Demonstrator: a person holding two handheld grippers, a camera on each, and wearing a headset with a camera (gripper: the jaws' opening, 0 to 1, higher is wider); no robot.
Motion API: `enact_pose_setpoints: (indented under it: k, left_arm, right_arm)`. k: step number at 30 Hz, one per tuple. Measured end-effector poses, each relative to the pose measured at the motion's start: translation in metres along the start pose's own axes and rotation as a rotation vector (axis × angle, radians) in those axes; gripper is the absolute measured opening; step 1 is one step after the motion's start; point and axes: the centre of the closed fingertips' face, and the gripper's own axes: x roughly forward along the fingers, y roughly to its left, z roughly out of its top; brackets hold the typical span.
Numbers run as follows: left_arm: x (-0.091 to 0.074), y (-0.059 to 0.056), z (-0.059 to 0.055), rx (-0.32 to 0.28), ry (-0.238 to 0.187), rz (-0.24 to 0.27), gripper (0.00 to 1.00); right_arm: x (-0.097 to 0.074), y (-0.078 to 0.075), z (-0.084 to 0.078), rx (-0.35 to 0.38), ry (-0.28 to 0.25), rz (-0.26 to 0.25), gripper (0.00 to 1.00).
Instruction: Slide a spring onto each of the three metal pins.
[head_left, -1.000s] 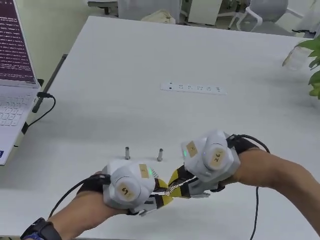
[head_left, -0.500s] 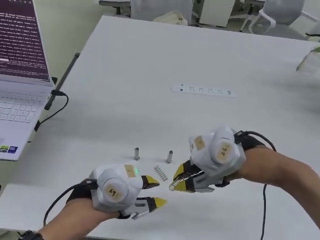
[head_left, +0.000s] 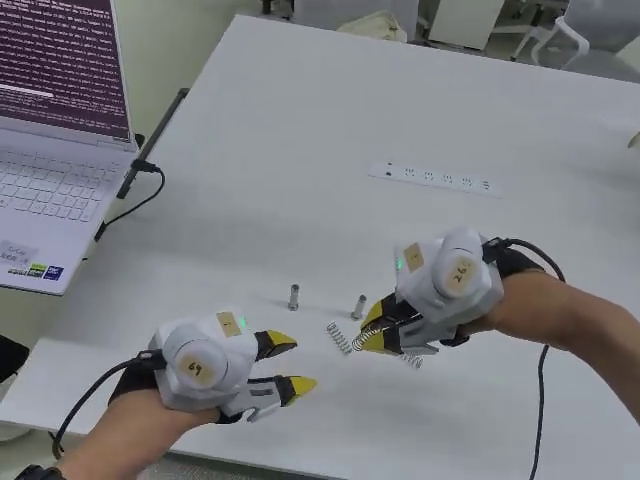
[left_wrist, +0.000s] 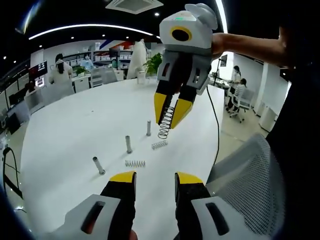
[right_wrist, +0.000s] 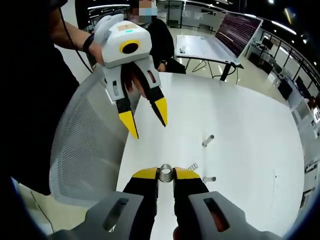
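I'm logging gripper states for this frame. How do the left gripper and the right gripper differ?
The left gripper is open with nothing between its jaws; the right gripper is shut on a spring. The left gripper sits nearer the front edge of the table, while the right gripper is close to the pins. Both have yellow-tipped jaws and point toward each other.

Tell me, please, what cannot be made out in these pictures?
1. Third pin: head view, hidden behind the right hand-held gripper.
2. Held spring: right gripper view, length hidden between the jaws.
3. Laptop screen text: head view, too small to read.
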Motion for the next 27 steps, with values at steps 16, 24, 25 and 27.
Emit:
enact_pose_setpoints:
  k: [16, 24, 25, 27]
  left_arm:
    - [-0.027, 0.025, -0.019, -0.059, -0.001, 0.081, 0.33]
    - [-0.04, 0.037, -0.026, -0.091, -0.005, 0.12, 0.37]
    - [-0.041, 0.038, -0.027, -0.095, -0.007, 0.127, 0.37]
    - [-0.043, 0.04, -0.029, -0.101, -0.006, 0.134, 0.38]
  right_arm:
    - [0.014, -0.03, 0.013, -0.043, 0.03, 0.011, 0.08]
    - [0.023, -0.047, 0.02, -0.073, 0.052, 0.019, 0.08]
    - [0.024, -0.05, 0.022, -0.077, 0.054, 0.019, 0.08]
    - [0.026, -0.054, 0.024, -0.081, 0.056, 0.017, 0.08]
